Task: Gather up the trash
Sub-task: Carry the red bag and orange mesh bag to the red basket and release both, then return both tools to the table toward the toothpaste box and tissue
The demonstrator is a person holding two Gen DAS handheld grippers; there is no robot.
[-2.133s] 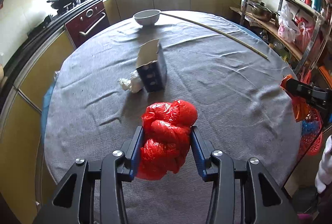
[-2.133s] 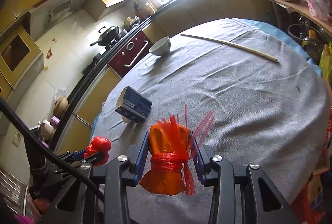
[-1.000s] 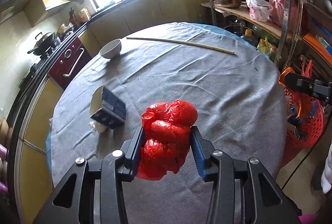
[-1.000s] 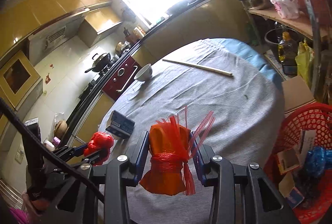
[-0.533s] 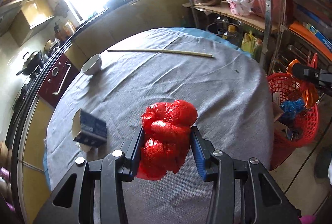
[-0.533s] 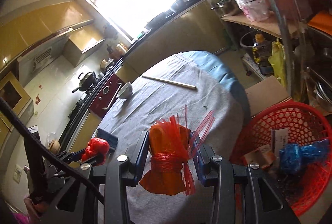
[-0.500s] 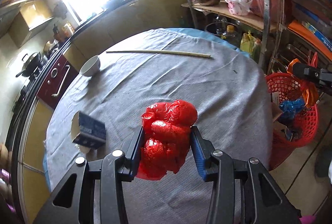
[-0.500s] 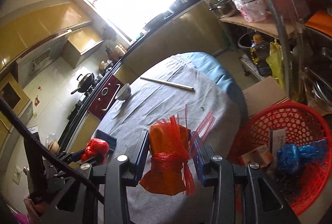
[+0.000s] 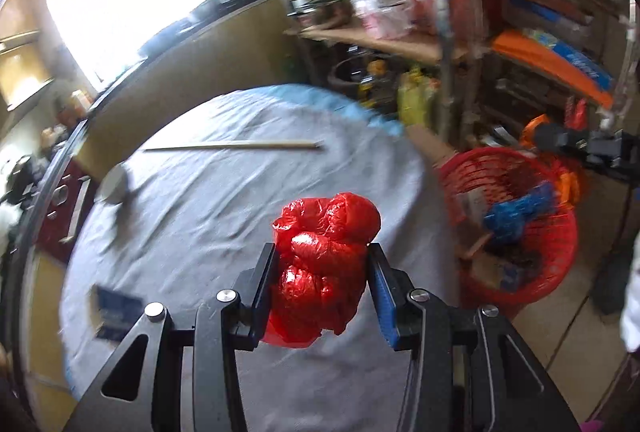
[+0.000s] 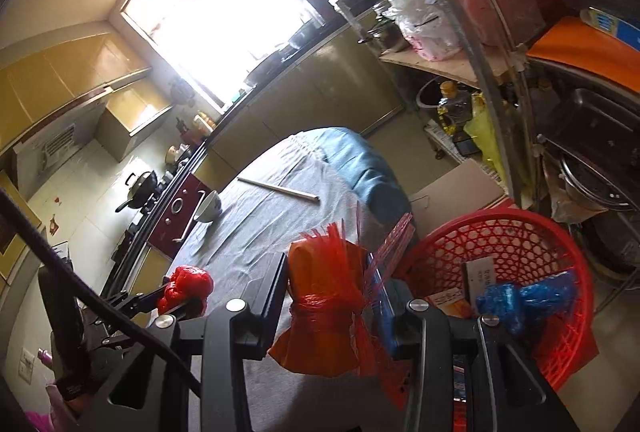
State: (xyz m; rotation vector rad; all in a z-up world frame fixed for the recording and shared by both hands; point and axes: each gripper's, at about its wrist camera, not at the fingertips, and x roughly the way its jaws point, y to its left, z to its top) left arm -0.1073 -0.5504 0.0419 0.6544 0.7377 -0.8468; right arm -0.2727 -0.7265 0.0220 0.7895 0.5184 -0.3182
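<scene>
While blur smears the table [image 9: 224,200], fingers clamp red bag [image 9: 326,264]; orange bundle [image 10: 326,306].

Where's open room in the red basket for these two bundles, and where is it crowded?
In the red basket, the far mesh side nearest the shelving looks bare. The near side is crowded: blue bag, cardboard pieces. The right gripper holds the orange bundle beside the rim; the left gripper holds the red bag over the table.
</scene>
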